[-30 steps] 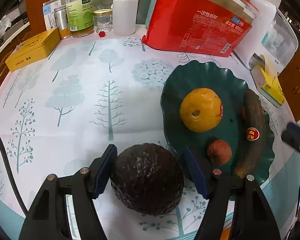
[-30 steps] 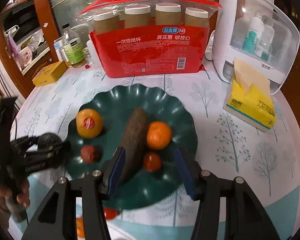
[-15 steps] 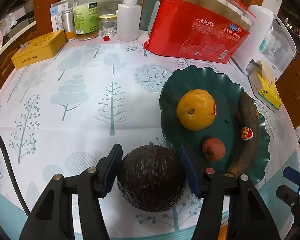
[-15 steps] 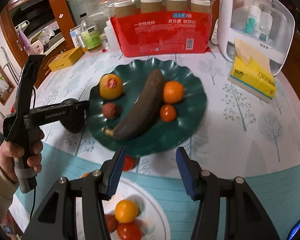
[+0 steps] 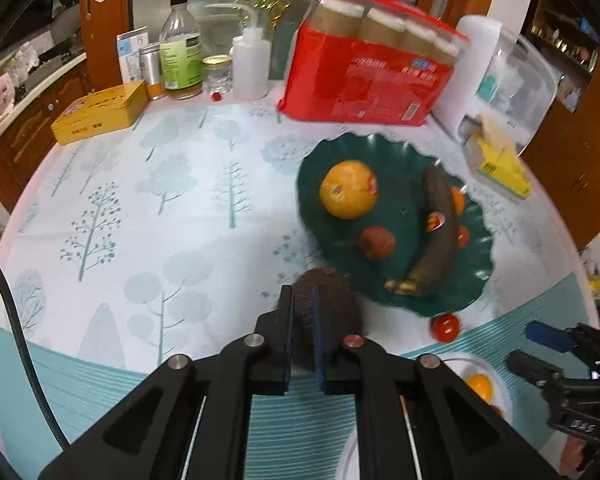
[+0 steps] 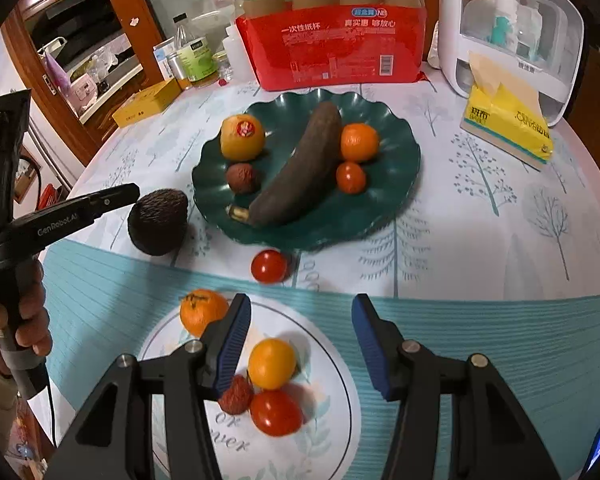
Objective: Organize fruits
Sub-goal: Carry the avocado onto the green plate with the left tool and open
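A dark avocado [image 6: 158, 221] lies on the tablecloth just left of the green plate [image 6: 396, 184]; in the left wrist view the avocado [image 5: 336, 308] lies just beyond my left gripper [image 5: 302, 320], whose fingers are shut and empty. The plate holds a yellow orange [image 6: 242, 138], a dark banana [image 6: 300, 172], a lychee [image 6: 242, 178], a tangerine [image 6: 359, 142] and a tomato [image 6: 351, 177]. My right gripper [image 6: 300, 344] is open above a white plate [image 6: 340, 392] with an orange [image 6: 271, 364], tomato [image 6: 276, 412] and lychee [image 6: 235, 394].
A loose tomato [image 6: 269, 266] lies between the plates, and a tangerine [image 6: 202, 310] sits at the white plate's left rim. At the back stand a red cup pack [image 6: 336, 44], a white dispenser [image 6: 512, 20], a yellow tissue pack [image 6: 508, 120], a yellow tin [image 5: 100, 112] and bottles [image 5: 180, 60].
My left gripper let go of the avocado, drew back and shut. My right gripper pulled back from the green plate to above the white plate.
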Demonstrator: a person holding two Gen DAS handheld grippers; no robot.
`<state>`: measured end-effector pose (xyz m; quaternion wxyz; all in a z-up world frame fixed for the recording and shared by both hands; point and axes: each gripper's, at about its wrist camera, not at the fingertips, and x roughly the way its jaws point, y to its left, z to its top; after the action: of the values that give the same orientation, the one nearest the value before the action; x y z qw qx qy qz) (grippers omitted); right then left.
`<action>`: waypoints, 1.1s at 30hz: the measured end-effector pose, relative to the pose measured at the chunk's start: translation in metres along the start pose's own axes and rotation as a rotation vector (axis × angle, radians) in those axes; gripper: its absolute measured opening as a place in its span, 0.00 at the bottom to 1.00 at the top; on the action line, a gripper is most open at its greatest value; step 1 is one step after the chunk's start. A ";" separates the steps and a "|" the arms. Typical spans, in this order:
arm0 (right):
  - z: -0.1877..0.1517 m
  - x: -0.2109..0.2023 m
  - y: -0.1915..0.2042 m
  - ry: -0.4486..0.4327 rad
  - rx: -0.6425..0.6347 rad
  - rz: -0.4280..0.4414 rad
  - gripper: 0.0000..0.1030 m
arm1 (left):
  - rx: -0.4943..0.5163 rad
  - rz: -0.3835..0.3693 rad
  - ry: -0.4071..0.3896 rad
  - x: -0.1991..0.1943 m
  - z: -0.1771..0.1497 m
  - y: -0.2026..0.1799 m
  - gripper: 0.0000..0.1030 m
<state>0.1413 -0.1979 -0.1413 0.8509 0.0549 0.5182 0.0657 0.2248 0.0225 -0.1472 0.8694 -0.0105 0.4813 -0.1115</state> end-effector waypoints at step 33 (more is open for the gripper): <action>-0.007 0.027 -0.006 0.054 0.001 0.073 0.52 | 0.039 -0.025 0.064 0.038 -0.008 -0.042 0.61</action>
<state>0.1479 -0.1996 -0.1688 0.8337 0.0724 0.5387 0.0981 0.2299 -0.0257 -0.1777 0.8520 0.0041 0.5066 -0.1322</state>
